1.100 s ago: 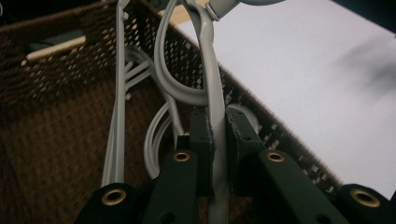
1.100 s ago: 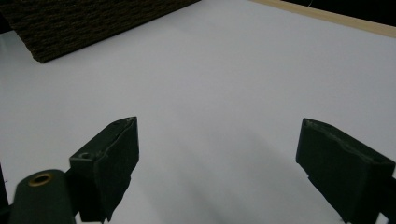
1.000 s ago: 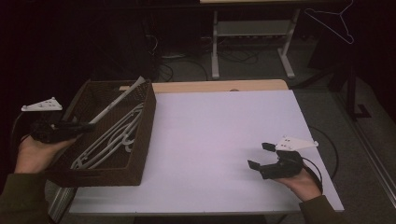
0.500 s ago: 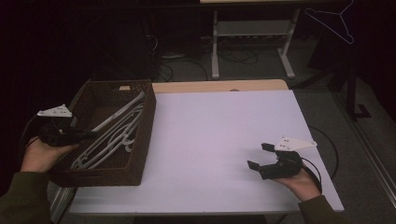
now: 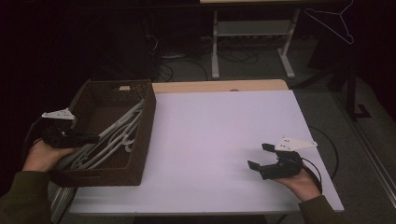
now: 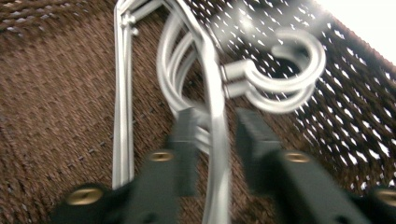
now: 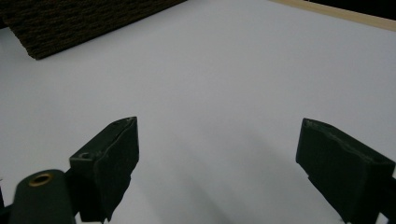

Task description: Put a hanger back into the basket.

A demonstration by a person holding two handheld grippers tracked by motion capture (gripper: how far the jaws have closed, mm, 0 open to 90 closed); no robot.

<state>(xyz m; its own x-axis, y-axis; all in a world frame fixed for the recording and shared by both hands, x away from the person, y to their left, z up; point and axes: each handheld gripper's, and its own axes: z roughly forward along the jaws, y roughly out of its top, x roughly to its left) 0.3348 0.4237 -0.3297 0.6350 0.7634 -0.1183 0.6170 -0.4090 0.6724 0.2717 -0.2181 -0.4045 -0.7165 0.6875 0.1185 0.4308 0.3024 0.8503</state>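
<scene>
A dark wicker basket point(image 5: 145, 126) stands at the table's left end with several white plastic hangers point(image 5: 116, 133) lying in it. My left gripper point(image 5: 91, 138) reaches in over the basket's left rim. In the left gripper view its jaws have just been opening: the left gripper point(image 6: 217, 116) straddles one hanger's bar point(image 6: 212, 70) with a gap on each side, and the hooks point(image 6: 285, 79) rest against the basket's weave point(image 6: 56, 93). My right gripper point(image 5: 259, 156) rests open near the table's front right, and the right gripper point(image 7: 219, 128) has only white tabletop point(image 7: 233, 70) between its jaws.
The white table point(image 5: 224, 130) has a wooden strip point(image 5: 219, 86) along its far edge. Behind it stand a metal desk frame point(image 5: 252, 42) and floor cables point(image 5: 233, 56). A thin hanger point(image 5: 334, 21) hangs at the top right. The basket's corner point(image 7: 70, 23) shows in the right gripper view.
The left hand came down and laid the hanger, which stuck up over the basket's far rim, flat among the others. Its jaws have parted from the bar. The right hand stayed still.
</scene>
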